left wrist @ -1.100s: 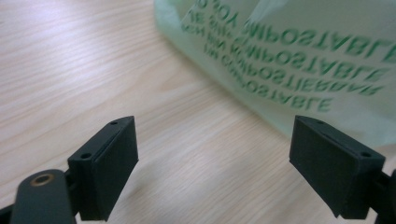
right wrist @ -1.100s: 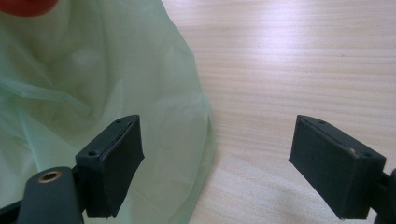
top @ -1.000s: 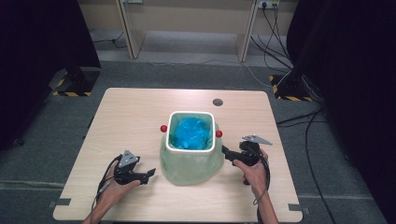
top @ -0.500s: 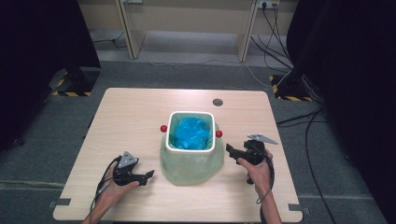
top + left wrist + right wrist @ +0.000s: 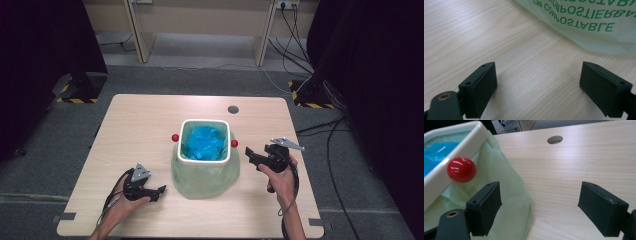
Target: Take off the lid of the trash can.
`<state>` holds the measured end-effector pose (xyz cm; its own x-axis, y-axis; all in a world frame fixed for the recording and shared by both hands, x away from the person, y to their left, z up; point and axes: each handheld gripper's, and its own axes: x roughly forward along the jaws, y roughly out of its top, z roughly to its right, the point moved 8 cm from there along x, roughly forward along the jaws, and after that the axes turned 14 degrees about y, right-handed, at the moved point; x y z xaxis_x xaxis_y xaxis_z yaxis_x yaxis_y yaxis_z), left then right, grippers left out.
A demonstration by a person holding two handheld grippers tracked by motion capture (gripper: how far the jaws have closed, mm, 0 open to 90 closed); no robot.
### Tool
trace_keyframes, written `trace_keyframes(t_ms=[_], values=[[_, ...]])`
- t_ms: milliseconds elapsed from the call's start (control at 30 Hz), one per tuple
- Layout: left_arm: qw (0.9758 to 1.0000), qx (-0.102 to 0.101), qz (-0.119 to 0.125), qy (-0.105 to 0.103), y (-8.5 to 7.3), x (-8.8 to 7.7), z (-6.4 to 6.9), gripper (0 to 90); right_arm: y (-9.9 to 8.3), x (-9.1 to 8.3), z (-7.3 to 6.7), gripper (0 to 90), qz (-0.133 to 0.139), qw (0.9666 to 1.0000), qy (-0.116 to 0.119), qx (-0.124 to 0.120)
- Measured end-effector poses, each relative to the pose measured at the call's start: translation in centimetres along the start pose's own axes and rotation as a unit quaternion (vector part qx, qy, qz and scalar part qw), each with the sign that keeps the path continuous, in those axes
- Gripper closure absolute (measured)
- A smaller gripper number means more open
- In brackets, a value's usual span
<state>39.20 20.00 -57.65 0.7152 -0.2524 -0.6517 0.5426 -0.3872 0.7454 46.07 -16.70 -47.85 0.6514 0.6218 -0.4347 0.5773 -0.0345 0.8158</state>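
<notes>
A: Start big. What carries everything?

B: A pale wooden surface (image 5: 150,120), with a round hole (image 5: 233,109) near its far edge.

A: And the main thing on it?

B: A bin (image 5: 204,140) stands upright in the middle, mouth facing straight up. Its white rim is a rounded rectangle, the long side running from the near edge to the far edge. A pale green bag (image 5: 205,176) hangs over its outside down to the surface; in the left gripper view its green lettering reads upside down. Crumpled blue plastic (image 5: 205,141) lies inside.

A: Anything on the rim?

B: Two red knobs, one on the left side (image 5: 175,137) and one on the right (image 5: 234,144).

A: The grippers?

B: The left gripper (image 5: 159,190) lies low on the surface just left of the bag's foot, fingers (image 5: 482,86) wide apart with bare wood between them. The right gripper (image 5: 249,154) hangs just right of the bin near the right knob, fingers (image 5: 485,203) also spread, gripping nothing; one lies against the bag.
</notes>
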Motion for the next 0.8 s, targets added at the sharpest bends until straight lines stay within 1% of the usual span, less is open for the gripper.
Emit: trace_keyframes(t_ms=[233, 400, 467, 500, 533, 600, 633, 733, 800], values=[[1.0000, -0.001, 0.000, 0.000, 0.0, 0.0, 0.0, 13.5, 1.2, -0.4, -0.5, 20.4, 0.008, 0.9999, 0.005, -0.006], [1.0000, -0.001, 0.000, 0.000, 0.0, 0.0, 0.0, 13.5, 2.1, -0.3, -0.8, 20.9, 0.010, 0.9999, 0.003, -0.009], [1.0000, 0.000, 0.000, 0.000, 0.0, 0.0, 0.0, 13.4, 3.2, -0.2, -1.5, 20.3, 0.013, 0.9997, 0.008, -0.017], [1.0000, 0.000, 0.000, 0.000, 0.0, 0.0, 0.0, 13.4, 3.2, -0.2, -1.5, 20.3, 0.013, 0.9997, 0.008, -0.017], [1.0000, 0.000, 0.000, 0.000, 0.0, 0.0, 0.0, 13.4, 4.0, 0.0, -2.1, 19.9, 0.014, 0.9995, 0.012, -0.025], [1.0000, 0.000, 0.000, 0.000, 0.0, 0.0, 0.0, 13.4, 4.8, 0.4, -2.7, 19.7, 0.018, 0.9993, 0.019, -0.025], [1.0000, -0.001, 0.001, 0.000, 0.0, 0.0, 0.0, 13.4, 4.8, 0.4, -2.7, 19.7, 0.018, 0.9993, 0.019, -0.025], [1.0000, -0.001, 0.000, 0.000, 0.0, 0.0, 0.0, 13.4, 5.8, 1.1, -3.5, 20.5, 0.012, 0.9991, 0.016, -0.037], [1.0000, -0.002, 0.000, 0.001, 0.0, 0.0, 0.0, 13.3, 6.2, 1.8, -4.0, 23.9, 0.004, 0.9987, 0.020, -0.046]])
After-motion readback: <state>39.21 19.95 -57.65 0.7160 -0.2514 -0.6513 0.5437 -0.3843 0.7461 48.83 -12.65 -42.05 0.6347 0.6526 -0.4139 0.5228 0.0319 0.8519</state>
